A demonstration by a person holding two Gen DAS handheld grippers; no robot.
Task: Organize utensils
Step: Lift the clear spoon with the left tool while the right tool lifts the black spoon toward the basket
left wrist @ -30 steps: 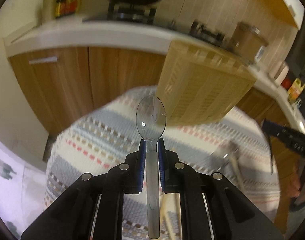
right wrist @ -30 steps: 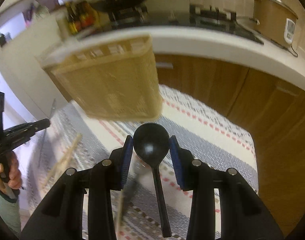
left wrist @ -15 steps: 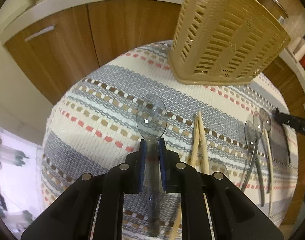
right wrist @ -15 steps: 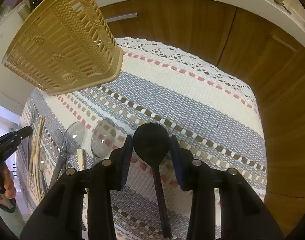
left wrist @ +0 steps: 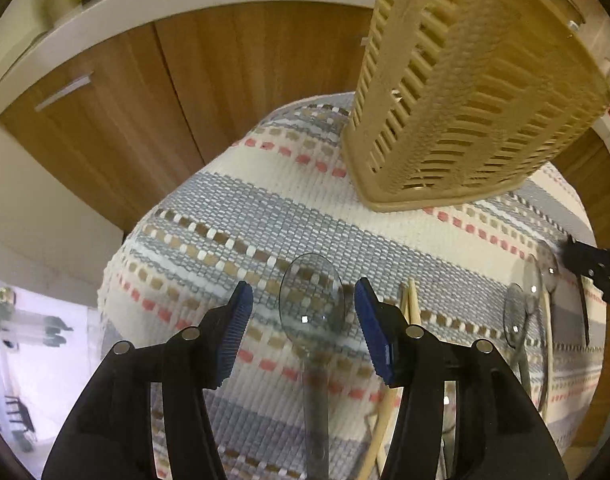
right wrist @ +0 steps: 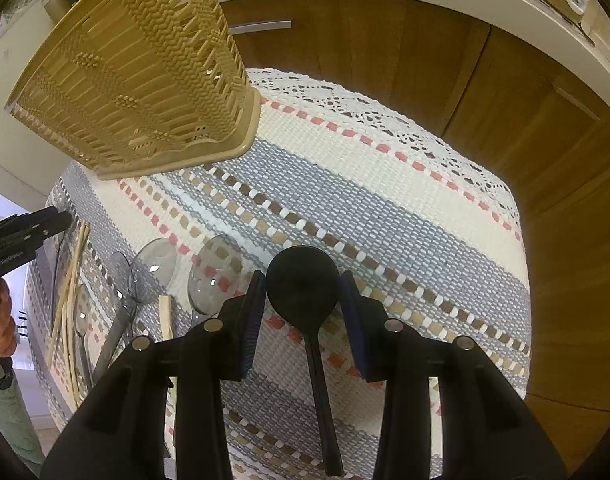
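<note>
My left gripper (left wrist: pixel 303 296) points down at the striped tablecloth (left wrist: pixel 265 208) and its jaws are opening. A clear plastic spoon (left wrist: pixel 311 300) lies between them, bowl forward, and the blue pads (left wrist: pixel 235 320) stand clear of it on both sides. My right gripper (right wrist: pixel 303 280) is shut on a black spoon (right wrist: pixel 303 276); the pads press the sides of its bowl and the handle runs back between the fingers. A tan slotted basket (left wrist: pixel 465 100) (right wrist: pixel 133 72) stands on the cloth behind both grippers.
Wooden chopsticks (left wrist: pixel 409 312) (right wrist: pixel 71 280) and more clear spoons (left wrist: pixel 521 312) (right wrist: pixel 153 268) lie on the cloth between the two grippers. Wooden cabinet doors (right wrist: pixel 385 60) under a white counter stand just beyond the table's far edge. A person's hand (right wrist: pixel 1 320) holds the left gripper.
Both grippers tipped downward and came closer to the cloth. The left jaws, earlier shut on the clear spoon's neck, have spread apart and let it go. The right grip is unchanged.
</note>
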